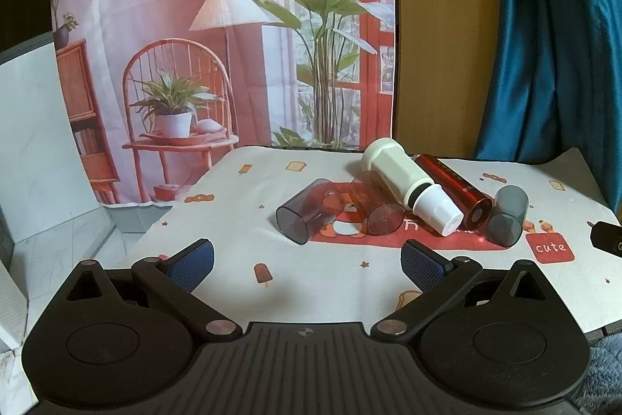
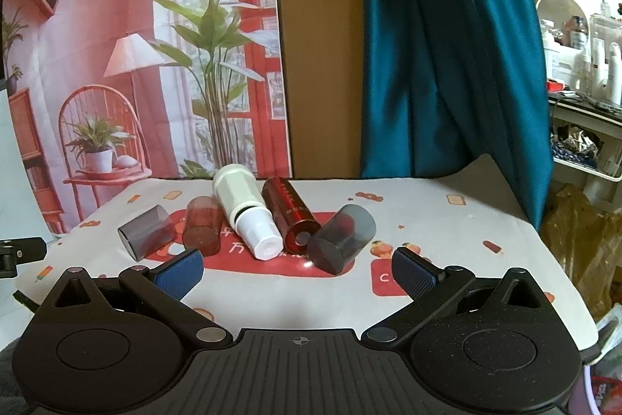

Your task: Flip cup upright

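Five items lie on their sides in a row on the patterned cloth: a smoky grey cup [image 1: 303, 214] [image 2: 145, 232], a brown translucent cup [image 1: 379, 207] [image 2: 202, 230], a white bottle [image 1: 412, 183] [image 2: 245, 211], a red cylinder [image 1: 453, 189] [image 2: 293, 218] and a dark grey cup [image 1: 507, 214] [image 2: 342, 238]. My left gripper [image 1: 307, 263] is open and empty, just short of the left grey cup. My right gripper [image 2: 297, 273] is open and empty, close in front of the dark grey cup.
The table [image 1: 311, 282] is covered by a white cartoon cloth. A printed backdrop [image 1: 217, 26] and a blue curtain [image 2: 439, 45] hang behind. The right gripper's tip [image 1: 606, 238] shows at the right edge; the left one [image 2: 19, 251] at the left edge. Cluttered shelves [image 2: 583, 65] stand right.
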A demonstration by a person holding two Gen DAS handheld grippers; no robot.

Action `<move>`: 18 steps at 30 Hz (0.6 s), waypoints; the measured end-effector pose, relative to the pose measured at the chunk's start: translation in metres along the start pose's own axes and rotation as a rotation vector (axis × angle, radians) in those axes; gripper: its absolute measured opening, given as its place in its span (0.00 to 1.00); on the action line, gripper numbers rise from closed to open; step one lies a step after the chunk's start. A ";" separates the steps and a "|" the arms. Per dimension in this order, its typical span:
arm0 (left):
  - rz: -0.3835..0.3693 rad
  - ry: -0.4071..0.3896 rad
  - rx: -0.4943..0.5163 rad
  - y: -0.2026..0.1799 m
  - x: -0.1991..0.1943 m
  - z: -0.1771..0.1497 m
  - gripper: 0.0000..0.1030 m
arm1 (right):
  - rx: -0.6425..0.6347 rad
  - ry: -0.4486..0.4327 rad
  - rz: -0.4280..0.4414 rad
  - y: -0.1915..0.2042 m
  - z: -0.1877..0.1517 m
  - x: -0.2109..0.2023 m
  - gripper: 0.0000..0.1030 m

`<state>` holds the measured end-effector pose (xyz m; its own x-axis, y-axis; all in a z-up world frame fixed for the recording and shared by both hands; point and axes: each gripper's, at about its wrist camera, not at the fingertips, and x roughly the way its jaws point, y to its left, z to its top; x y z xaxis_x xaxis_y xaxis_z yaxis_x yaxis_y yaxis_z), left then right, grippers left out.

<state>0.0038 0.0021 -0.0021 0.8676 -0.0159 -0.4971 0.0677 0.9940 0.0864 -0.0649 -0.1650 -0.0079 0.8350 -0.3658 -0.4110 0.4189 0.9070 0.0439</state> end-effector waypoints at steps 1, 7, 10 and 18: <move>0.000 0.000 0.000 0.000 0.000 0.000 1.00 | 0.000 -0.001 0.000 0.000 0.000 0.000 1.00; 0.003 0.001 -0.004 -0.001 0.001 0.000 1.00 | 0.002 0.001 0.000 -0.001 -0.001 0.001 1.00; 0.003 0.001 -0.003 -0.001 0.001 0.000 1.00 | 0.001 0.001 0.000 -0.001 -0.001 0.001 1.00; 0.003 0.001 -0.004 -0.001 0.001 0.000 1.00 | 0.002 0.001 0.000 -0.002 -0.002 0.001 1.00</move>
<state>0.0042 0.0016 -0.0029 0.8672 -0.0128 -0.4979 0.0630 0.9945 0.0842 -0.0655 -0.1663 -0.0104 0.8345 -0.3656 -0.4121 0.4196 0.9066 0.0454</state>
